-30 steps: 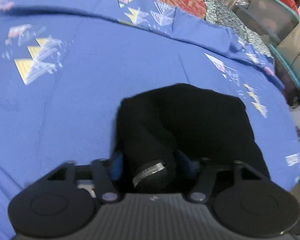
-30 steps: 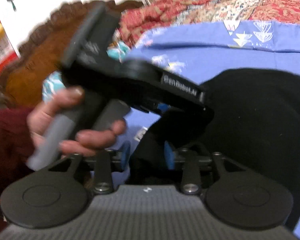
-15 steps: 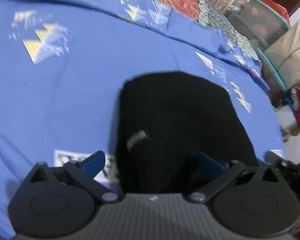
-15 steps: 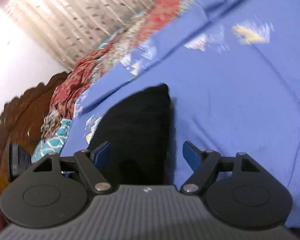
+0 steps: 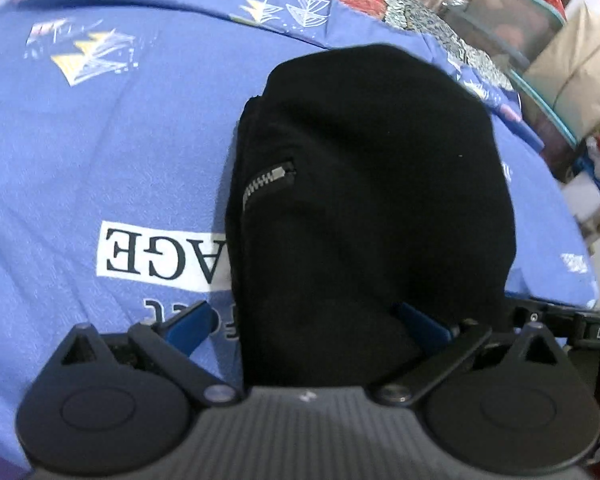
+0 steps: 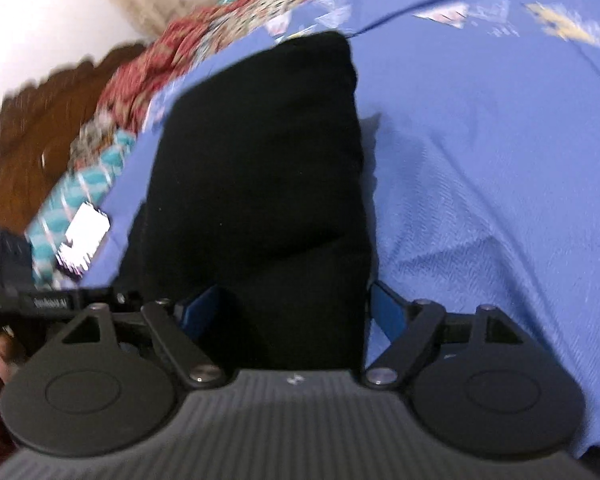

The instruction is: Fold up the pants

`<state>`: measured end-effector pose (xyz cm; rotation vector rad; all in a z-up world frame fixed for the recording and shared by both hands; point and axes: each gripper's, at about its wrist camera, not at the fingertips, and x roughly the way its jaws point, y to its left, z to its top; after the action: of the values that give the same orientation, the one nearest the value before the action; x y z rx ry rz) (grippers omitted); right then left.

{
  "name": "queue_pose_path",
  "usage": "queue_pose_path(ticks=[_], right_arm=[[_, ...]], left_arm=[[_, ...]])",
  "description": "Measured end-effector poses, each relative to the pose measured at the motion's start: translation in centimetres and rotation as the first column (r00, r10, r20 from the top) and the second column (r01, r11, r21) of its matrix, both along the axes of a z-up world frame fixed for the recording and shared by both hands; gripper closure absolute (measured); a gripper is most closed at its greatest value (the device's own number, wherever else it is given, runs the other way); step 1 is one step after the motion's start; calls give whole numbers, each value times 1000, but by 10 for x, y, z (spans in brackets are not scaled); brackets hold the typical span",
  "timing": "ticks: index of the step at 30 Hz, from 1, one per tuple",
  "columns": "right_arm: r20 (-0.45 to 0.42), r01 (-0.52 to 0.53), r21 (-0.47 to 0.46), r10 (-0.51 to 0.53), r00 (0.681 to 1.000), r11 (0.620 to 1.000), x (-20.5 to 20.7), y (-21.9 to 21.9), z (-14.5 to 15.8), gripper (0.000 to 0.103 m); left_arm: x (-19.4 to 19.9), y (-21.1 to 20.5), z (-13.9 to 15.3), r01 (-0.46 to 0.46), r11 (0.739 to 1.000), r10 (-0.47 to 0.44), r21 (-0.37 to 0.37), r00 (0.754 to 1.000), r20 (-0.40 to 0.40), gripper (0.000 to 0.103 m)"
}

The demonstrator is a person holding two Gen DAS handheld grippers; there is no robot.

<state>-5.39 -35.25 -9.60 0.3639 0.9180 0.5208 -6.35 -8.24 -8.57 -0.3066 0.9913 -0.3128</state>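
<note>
The black pants (image 5: 364, 200) lie folded into a compact rectangle on the blue bedspread (image 5: 120, 132). A silver pocket zipper (image 5: 266, 184) shows on their left side. My left gripper (image 5: 306, 322) is open, its blue pads wide apart at the near edge of the bundle. In the right wrist view the pants (image 6: 260, 168) lie lengthwise ahead. My right gripper (image 6: 290, 306) is open too, its pads straddling the near end of the fold without pinching it. The other gripper's body (image 6: 28, 300) shows at the left edge.
The bedspread (image 6: 480, 152) carries a white printed label (image 5: 160, 256) beside the pants. A red patterned quilt (image 6: 172, 60) and a wooden headboard (image 6: 32, 132) lie beyond. Storage boxes (image 5: 532, 28) stand off the bed's far side.
Both grippers were shut on the pants a second ago; both have opened, let the fabric go and pulled back. The folded bundle now rests flat on the bed.
</note>
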Motion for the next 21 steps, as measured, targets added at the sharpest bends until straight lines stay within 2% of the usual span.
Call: queue_pose_path(ticks=[2, 6, 10, 15, 16, 18, 21], right_arm=[[3, -2, -14, 2, 1000, 1000, -1, 0, 2, 21], [26, 29, 8, -29, 999, 1000, 5, -13, 14, 19], [48, 55, 119, -61, 997, 991, 9, -35, 23, 13], [-52, 59, 194, -50, 997, 979, 41, -27, 6, 12], [-73, 57, 199, -43, 996, 978, 46, -24, 3, 7], [-102, 50, 234, -27, 994, 971, 51, -23, -4, 0], [-189, 61, 319, 1, 982, 946, 56, -19, -19, 0]], left_arm=[[2, 1, 4, -4, 1000, 4, -10, 1000, -10, 0], [3, 17, 20, -1, 995, 0, -99, 1000, -7, 0], [19, 30, 24, -20, 987, 17, -162, 1000, -18, 0], [47, 35, 1, -53, 965, 22, -256, 992, -124, 0], [49, 34, -4, -62, 960, 25, -274, 990, -137, 0], [50, 32, -8, -73, 956, 37, -285, 991, -129, 0], [42, 27, -13, -105, 953, 82, -283, 992, -95, 2]])
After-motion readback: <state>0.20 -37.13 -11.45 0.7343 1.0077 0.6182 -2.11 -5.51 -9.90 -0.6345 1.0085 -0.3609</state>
